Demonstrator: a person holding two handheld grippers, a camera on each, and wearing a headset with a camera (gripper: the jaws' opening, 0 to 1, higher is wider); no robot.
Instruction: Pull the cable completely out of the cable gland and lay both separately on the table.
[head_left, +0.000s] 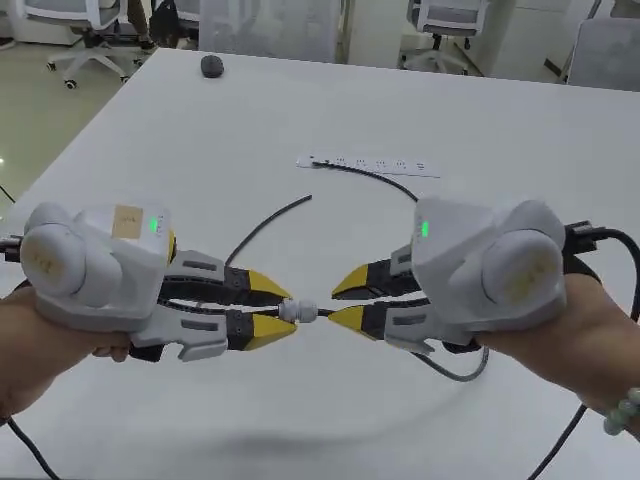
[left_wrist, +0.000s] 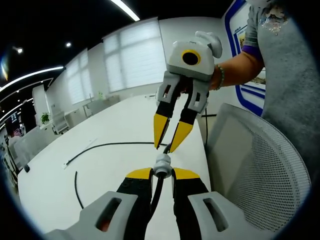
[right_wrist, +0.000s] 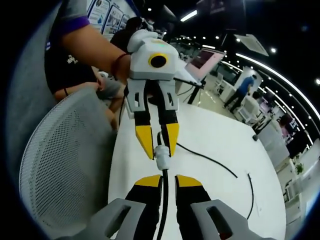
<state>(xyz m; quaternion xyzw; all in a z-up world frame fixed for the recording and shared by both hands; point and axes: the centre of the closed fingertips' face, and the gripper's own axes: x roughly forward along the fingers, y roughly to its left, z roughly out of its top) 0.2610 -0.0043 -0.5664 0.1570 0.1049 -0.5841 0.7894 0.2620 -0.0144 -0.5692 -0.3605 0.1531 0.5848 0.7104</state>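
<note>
A small white cable gland (head_left: 303, 311) hangs in the air between the two grippers, above the white table (head_left: 300, 120). My left gripper (head_left: 292, 311) is shut on it at the yellow tips; the left gripper view shows the gland (left_wrist: 162, 164) pinched there, with the black cable (left_wrist: 156, 192) running back between the jaws. Facing it tip to tip, my right gripper (head_left: 333, 304) stands slightly open. In the right gripper view the cable (right_wrist: 164, 200) runs from the gland (right_wrist: 161, 155) down the gap between the right gripper's (right_wrist: 168, 181) jaws, with space on both sides.
A white power strip (head_left: 370, 163) lies further back on the table with a black lead (head_left: 385, 180) curving off it. A loose black cable (head_left: 265, 225) lies left of centre, a dark round object (head_left: 212, 66) at the far edge. A mesh chair (left_wrist: 260, 165) stands beside the table.
</note>
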